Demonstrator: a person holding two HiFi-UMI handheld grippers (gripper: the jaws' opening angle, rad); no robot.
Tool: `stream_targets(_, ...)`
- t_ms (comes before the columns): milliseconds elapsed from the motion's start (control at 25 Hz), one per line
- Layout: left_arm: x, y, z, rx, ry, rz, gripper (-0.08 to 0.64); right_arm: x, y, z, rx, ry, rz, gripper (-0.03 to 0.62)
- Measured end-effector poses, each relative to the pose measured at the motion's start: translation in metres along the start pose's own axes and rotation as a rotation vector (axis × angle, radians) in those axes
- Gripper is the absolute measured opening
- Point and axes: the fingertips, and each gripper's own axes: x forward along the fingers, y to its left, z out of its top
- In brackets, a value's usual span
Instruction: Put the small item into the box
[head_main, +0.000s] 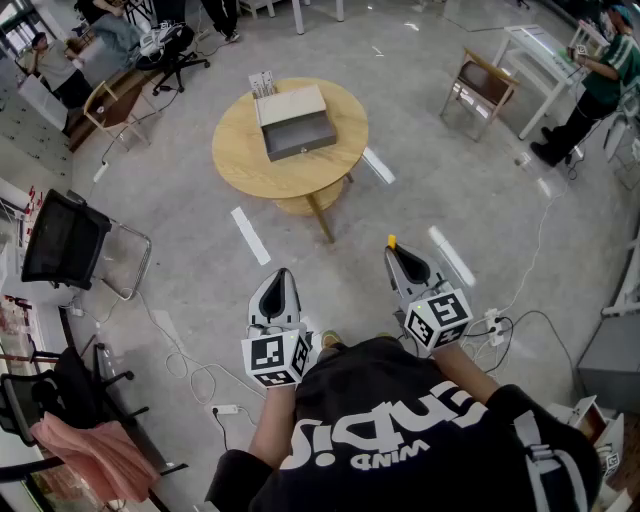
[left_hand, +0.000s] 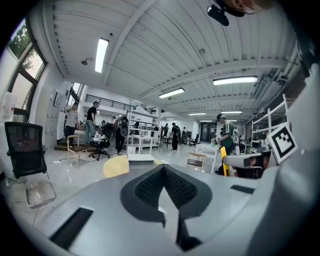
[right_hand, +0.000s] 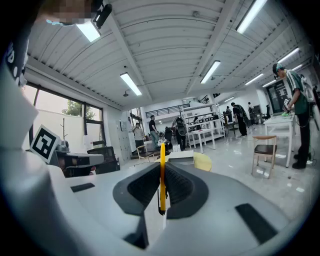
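Observation:
A grey open box (head_main: 298, 133) with a pale lid behind it rests on a round wooden table (head_main: 240, 160) ahead of me, well beyond both grippers. My right gripper (head_main: 397, 256) is shut on a thin yellow item (head_main: 392, 241) that pokes out past its tip; in the right gripper view the yellow item (right_hand: 162, 172) stands upright between the pads. My left gripper (head_main: 279, 283) is shut with nothing in it, held level beside the right one. Both hang over the floor, short of the table. The table (left_hand: 116, 167) and the box (left_hand: 140, 158) show far off in the left gripper view.
A black chair (head_main: 62, 240) stands at the left. A wooden chair (head_main: 484, 85) and a white table (head_main: 540, 55) with a person beside it are at the far right. White tape strips (head_main: 249, 235) and cables (head_main: 190, 372) lie on the floor. More people and chairs are at the far left.

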Motion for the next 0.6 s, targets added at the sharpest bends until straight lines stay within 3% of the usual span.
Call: stream_targets(600,0.0,0.037,0.007,0.015,-0.004,-0.049,0.005,0.018,0.025,-0.003,0.017,-0.011,-0.015,0.021)
